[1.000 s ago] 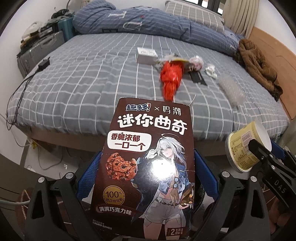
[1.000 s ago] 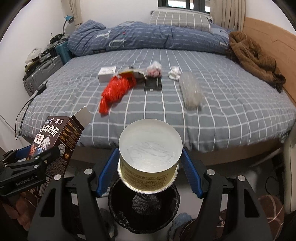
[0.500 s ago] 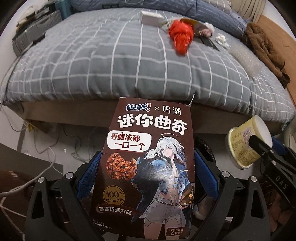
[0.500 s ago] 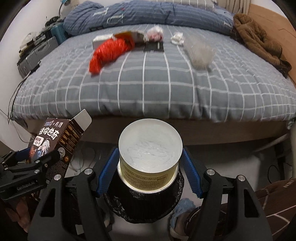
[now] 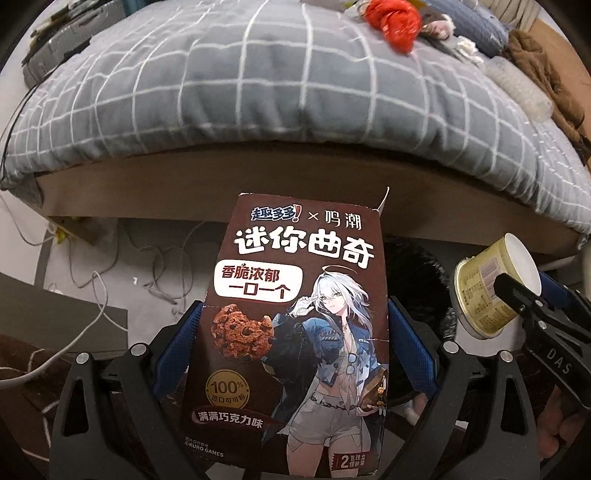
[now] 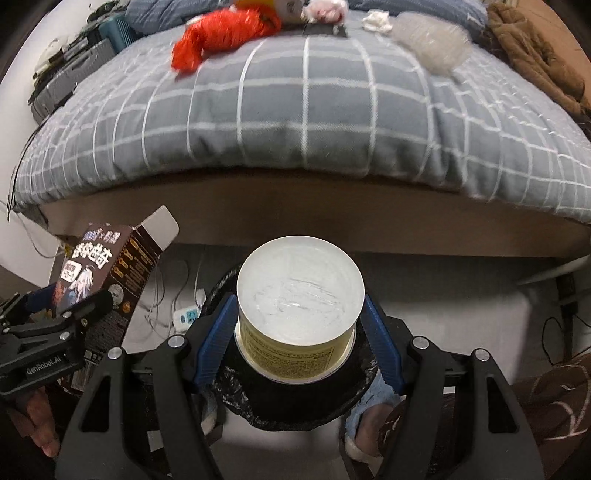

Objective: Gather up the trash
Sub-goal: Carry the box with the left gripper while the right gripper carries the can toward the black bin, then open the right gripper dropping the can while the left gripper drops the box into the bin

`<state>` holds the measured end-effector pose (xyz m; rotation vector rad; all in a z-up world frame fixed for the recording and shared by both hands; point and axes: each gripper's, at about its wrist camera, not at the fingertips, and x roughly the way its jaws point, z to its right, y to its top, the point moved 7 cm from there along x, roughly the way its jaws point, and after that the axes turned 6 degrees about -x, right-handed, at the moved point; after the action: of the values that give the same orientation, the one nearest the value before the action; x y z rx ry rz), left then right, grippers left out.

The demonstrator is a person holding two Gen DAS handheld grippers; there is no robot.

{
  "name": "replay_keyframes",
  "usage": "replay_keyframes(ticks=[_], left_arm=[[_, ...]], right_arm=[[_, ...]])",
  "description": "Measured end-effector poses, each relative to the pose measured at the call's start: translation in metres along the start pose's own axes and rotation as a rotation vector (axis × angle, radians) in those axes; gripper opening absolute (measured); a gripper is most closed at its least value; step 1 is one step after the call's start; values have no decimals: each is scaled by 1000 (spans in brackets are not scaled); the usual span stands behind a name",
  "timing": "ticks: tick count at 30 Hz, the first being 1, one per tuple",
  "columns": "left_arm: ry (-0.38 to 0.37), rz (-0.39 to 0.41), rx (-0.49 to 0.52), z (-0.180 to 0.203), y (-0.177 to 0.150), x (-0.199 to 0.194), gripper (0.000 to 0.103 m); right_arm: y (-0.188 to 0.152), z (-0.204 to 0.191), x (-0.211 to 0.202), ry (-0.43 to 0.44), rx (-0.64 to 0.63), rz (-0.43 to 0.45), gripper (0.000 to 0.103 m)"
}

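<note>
**Both hands loaded, over the bin**

My left hand-held gripper (image 5: 291, 343) pinches a glossy brown cardboard cookie box (image 5: 295, 332), flat and upright. My right hand-held gripper (image 6: 299, 328) clamps a round yellow tub (image 6: 299, 295) with a smeared white inside, directly above the black-bagged trash bin (image 6: 243, 402). The bin is mostly hidden; the left view shows only a sliver. Red plastic bag (image 6: 221, 33) and bubble wrap (image 6: 432, 44) lie blurred on the checked bed (image 6: 295, 118).

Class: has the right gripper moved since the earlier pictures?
Yes. The right gripper, holding the yellow tub, has tipped downward: the bin rose and grew, while the bed slid up.
</note>
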<state>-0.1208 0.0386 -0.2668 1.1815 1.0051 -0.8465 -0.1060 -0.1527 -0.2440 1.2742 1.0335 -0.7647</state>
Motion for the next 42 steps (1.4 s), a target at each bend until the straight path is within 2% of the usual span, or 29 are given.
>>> replay_keyframes(ticks=[10, 11, 12, 14, 18, 21, 33, 39, 42], left_arm=[[39, -55, -19, -14, -6, 13, 92], [41, -55, -14, -13, -6, 12, 92], [42, -54, -9, -12, -5, 13, 92], [41, -55, 1, -9, -8, 13, 92], [34, -61, 30, 7, -10, 17, 92], [24, -70, 46, 14, -14, 23, 92], [-20, -77, 141, 83, -26, 26, 92], [-38, -76, 157, 98, -25, 30, 94], [-14, -77, 170, 98, -26, 35, 97]], right_arm=[[-9, -14, 33, 14, -36, -97, 66], [-7, -15, 36, 5, -38, -97, 68], [-4, -14, 39, -4, -38, -95, 76], [-4, -12, 41, -16, -31, -84, 84], [-5, 6, 38, -48, -10, -68, 91], [-13, 24, 35, -74, 19, -64, 91], [-40, 97, 14, -153, 136, -40, 91], [-50, 112, 10, -163, 166, -39, 91], [-50, 113, 13, -162, 174, -38, 91]])
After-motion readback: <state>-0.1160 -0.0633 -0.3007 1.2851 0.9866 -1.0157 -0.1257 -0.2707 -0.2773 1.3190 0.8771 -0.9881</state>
